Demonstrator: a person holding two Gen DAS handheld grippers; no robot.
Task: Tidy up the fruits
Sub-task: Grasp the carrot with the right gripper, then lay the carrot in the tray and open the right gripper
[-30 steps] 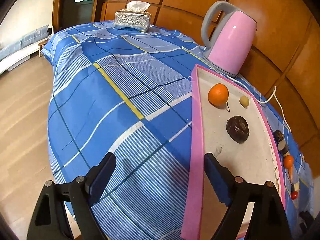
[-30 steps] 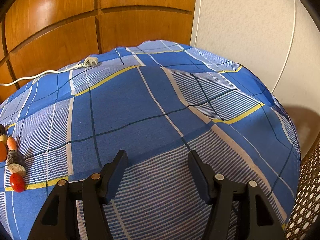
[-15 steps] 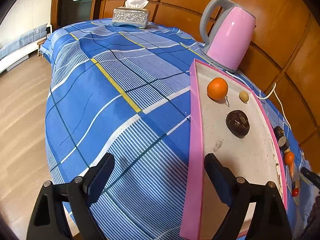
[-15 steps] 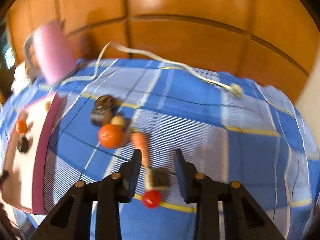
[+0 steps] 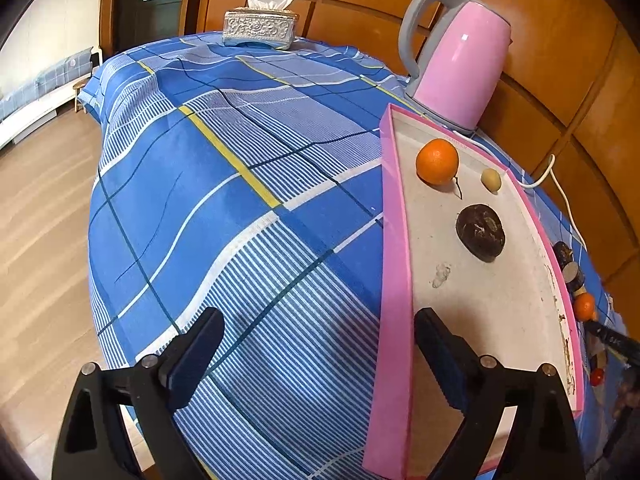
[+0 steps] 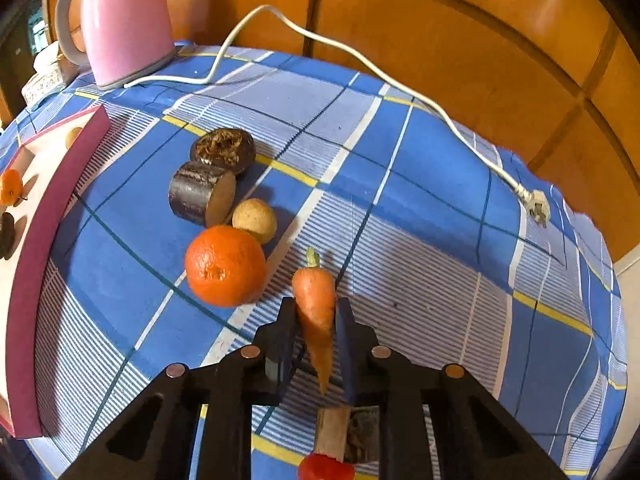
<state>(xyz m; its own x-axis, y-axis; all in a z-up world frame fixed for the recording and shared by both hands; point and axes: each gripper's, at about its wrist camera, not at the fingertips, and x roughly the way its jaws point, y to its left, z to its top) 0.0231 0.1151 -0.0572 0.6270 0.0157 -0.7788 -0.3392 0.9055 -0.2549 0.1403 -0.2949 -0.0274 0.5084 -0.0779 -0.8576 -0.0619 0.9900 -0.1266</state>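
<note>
A table (image 5: 240, 200) draped in blue plaid cloth is carrying a pink tray (image 5: 394, 280), a pink kettle (image 5: 460, 68), a tissue box (image 5: 260, 30), an orange (image 6: 225, 266), a potato (image 6: 255, 219), and two dark pieces (image 6: 202, 196).

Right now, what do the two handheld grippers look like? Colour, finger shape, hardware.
Left gripper and right gripper match: black plastic frames with triangular cut-outs, silver round fasteners at the pivots, and two flat fingers faced with dark blue pads. No cables, markings, or sleeves visible.

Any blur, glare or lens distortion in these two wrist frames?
Left wrist: sharp, strong fisheye bending of the tablecloth, a glare spot on the kettle. Right wrist: slightly soft, wall panels curved, carrot clear.
</note>
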